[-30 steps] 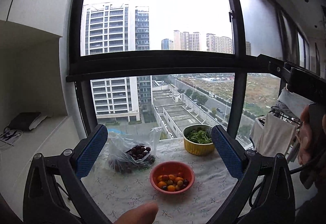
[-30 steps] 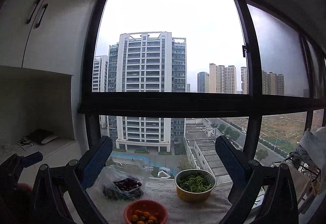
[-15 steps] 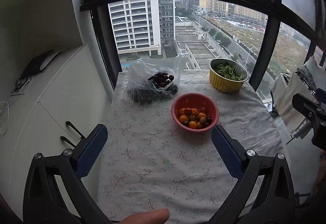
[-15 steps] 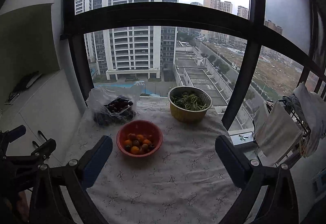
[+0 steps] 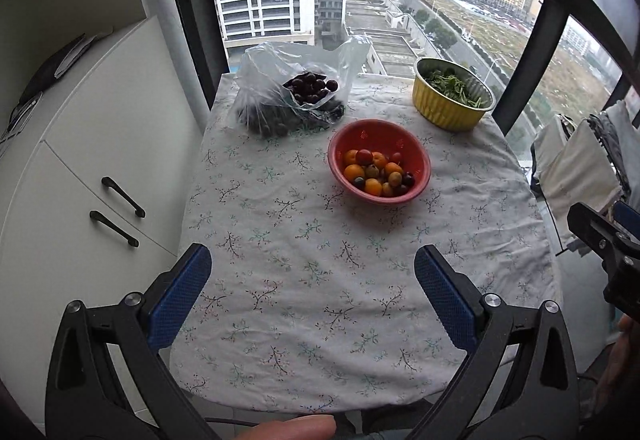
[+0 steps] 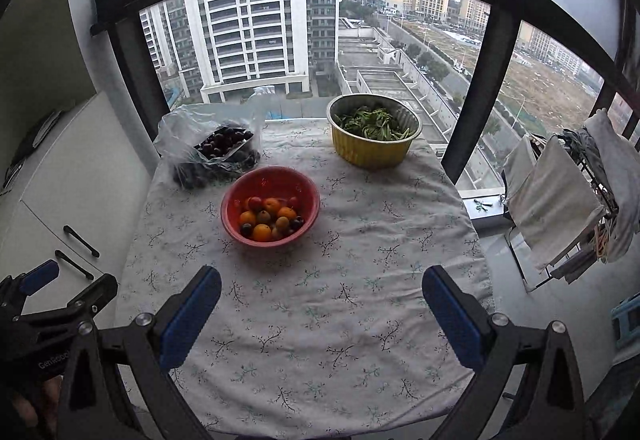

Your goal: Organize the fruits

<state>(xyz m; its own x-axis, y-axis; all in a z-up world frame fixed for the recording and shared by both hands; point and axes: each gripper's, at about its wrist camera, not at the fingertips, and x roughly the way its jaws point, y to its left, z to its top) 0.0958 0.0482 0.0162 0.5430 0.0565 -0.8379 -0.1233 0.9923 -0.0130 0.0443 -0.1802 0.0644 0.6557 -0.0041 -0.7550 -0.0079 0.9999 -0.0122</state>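
A red bowl (image 5: 379, 160) sits a little past the middle of the table (image 5: 304, 280), which is draped in a pale cloth printed with small sprigs, and everything else is easiest to place from that bowl. Inside it lies a small heap of mixed fruit (image 5: 376, 172): orange ones, a red one, a few dark ones. Just behind the bowl and toward the cabinet side slumps a clear plastic bag (image 5: 280, 96), its mouth open on a cluster of dark cherries (image 5: 310, 86); the bag's edge comes close to the bowl's rim, though I cannot tell if they touch. Behind the bowl on the other side, by the window (image 6: 304, 20), stands a yellow bowl (image 5: 452, 96) with green leaves in it, apart from the red one. The left gripper (image 5: 312, 280) hangs over the near part of the cloth, well short of the red bowl, its blue-padded jaws spread wide with nothing between them. The right gripper (image 6: 322, 300) hovers likewise on the near side of the bowl, jaws wide and empty. Off past the table's right edge, laundry hangs on a drying rack (image 6: 560, 200); on the left stands a white cabinet (image 5: 88, 168) with two dark handles.
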